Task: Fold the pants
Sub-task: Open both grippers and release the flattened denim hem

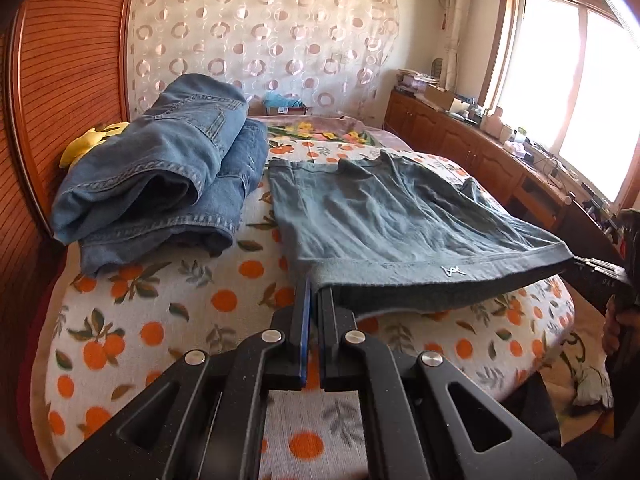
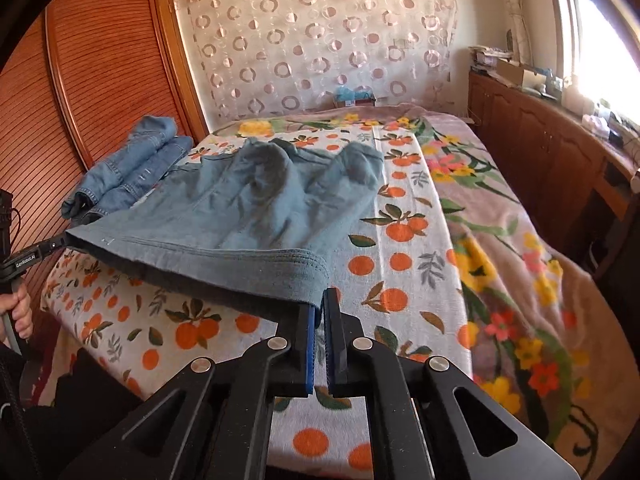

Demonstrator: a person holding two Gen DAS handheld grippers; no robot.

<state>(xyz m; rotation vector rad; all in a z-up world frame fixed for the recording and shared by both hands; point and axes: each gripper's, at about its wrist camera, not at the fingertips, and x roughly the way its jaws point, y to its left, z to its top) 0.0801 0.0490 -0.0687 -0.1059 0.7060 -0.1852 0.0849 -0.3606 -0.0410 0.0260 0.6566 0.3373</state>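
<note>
Bed [image 1: 168, 344]: biggest thing in view; white cover w/ orange-fruit & leaf print, soft weave. Pink floral blanket [image 2: 520, 240] lies on the side toward the cabinets.
Wardrobe [image 1: 68, 92]: reddish wood, ribbed slats, hard against the bed's far-left side.
Curtain [image 1: 264, 28]: sheer, ring pattern, hangs behind the bed's head end.
Cabinets [image 1: 472, 148]: low wooden run under the window, beside the bed; cluttered top.
Pants [image 1: 384, 216]: grey-blue, thin soft knit, creased. Waistband edge nearest the cams, lifted off the bed's near edge & pulled taut crosswise betw. both grippers. Long axis runs from the waistband away toward the bed's head; leg ends rumpled on the bed, approx. mid-bed. Small pale logo on the band.
Jeans [image 1: 160, 176]: folded blue denim stack, thick, stitched hems; on the bed just left of the pants, by the wardrobe.
Yellow soft item [image 1: 96, 140]: partly hidden behind the jeans, can't tell what.
Left gripper [image 1: 314, 292]: black frame, blue pads; pressed together, pinching the waistband's left corner.
Right gripper [image 2: 320, 304]: same build; pinching the waistband's right corner.
Hand [image 2: 18, 312]: person's, on the left gripper's handle, at the bed's near-left corner.
Open room: bare bed cover under the raised waistband & right of the pants; jeans crowd the left.
</note>
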